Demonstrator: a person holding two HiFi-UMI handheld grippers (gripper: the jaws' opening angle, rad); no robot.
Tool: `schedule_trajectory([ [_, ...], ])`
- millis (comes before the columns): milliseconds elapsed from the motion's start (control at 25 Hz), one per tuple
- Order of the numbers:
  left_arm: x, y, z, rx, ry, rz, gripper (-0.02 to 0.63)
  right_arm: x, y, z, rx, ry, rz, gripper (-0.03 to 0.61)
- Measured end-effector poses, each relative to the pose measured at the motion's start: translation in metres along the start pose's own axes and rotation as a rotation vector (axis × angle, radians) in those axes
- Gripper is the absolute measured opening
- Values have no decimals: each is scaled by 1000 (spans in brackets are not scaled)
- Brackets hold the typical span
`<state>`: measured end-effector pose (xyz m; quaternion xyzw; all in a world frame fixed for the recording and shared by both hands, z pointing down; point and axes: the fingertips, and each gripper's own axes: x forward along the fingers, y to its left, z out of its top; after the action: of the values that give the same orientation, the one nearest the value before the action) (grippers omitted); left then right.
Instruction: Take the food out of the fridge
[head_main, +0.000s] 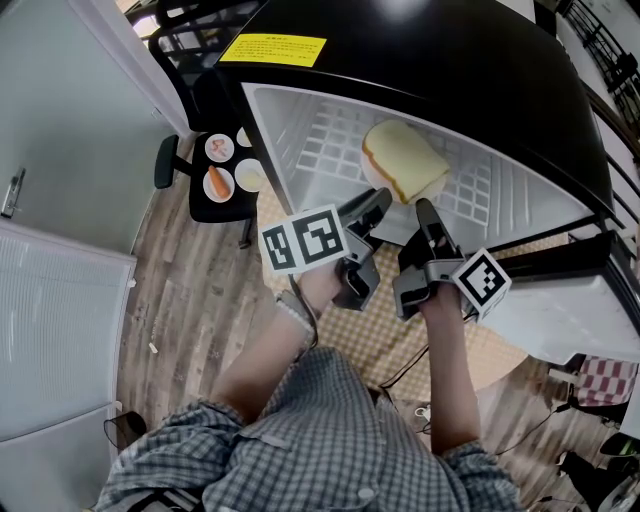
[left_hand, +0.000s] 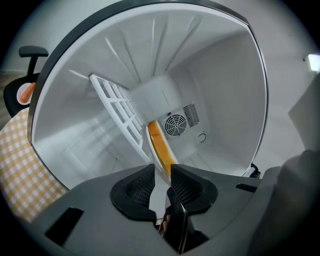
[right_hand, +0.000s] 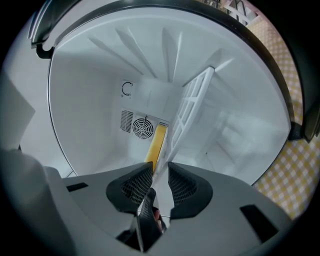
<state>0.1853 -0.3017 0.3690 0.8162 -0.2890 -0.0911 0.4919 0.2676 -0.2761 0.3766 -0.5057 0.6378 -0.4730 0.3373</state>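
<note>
A thick slice of bread (head_main: 404, 160) lies on a white plate (head_main: 372, 183) at the front of the wire shelf (head_main: 320, 150) inside the open black fridge (head_main: 450, 60). My left gripper (head_main: 378, 204) and right gripper (head_main: 424, 213) both reach to the plate's near rim, side by side. In the left gripper view the gripper (left_hand: 161, 172) is shut on the plate's thin white edge, and the yellow bread crust (left_hand: 159, 144) shows beyond. The right gripper (right_hand: 159, 172) is likewise shut on the rim, with the bread (right_hand: 156, 144) ahead.
A black side table (head_main: 200, 205) left of the fridge carries small plates with food (head_main: 219, 183) and a bowl (head_main: 250, 175). The fridge door (head_main: 560, 310) hangs open at the right. A checkered mat (head_main: 390, 340) lies below. A white cabinet (head_main: 50, 330) stands at the left.
</note>
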Motion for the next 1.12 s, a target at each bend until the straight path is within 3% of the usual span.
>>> schedule_trajectory([
  [200, 3, -1, 1, -17, 1, -8, 57, 0, 0, 0, 19, 4, -5, 71],
  [320, 2, -1, 1, -49, -4, -27, 54, 0, 6, 0, 6, 4, 0, 37],
  [840, -18, -4, -8, -110, 16, -64, 46, -17, 12, -16, 26, 25, 0, 34],
  [1120, -25, -4, -9, -94, 3, -58, 48, -23, 11, -16, -6, 9, -18, 35],
])
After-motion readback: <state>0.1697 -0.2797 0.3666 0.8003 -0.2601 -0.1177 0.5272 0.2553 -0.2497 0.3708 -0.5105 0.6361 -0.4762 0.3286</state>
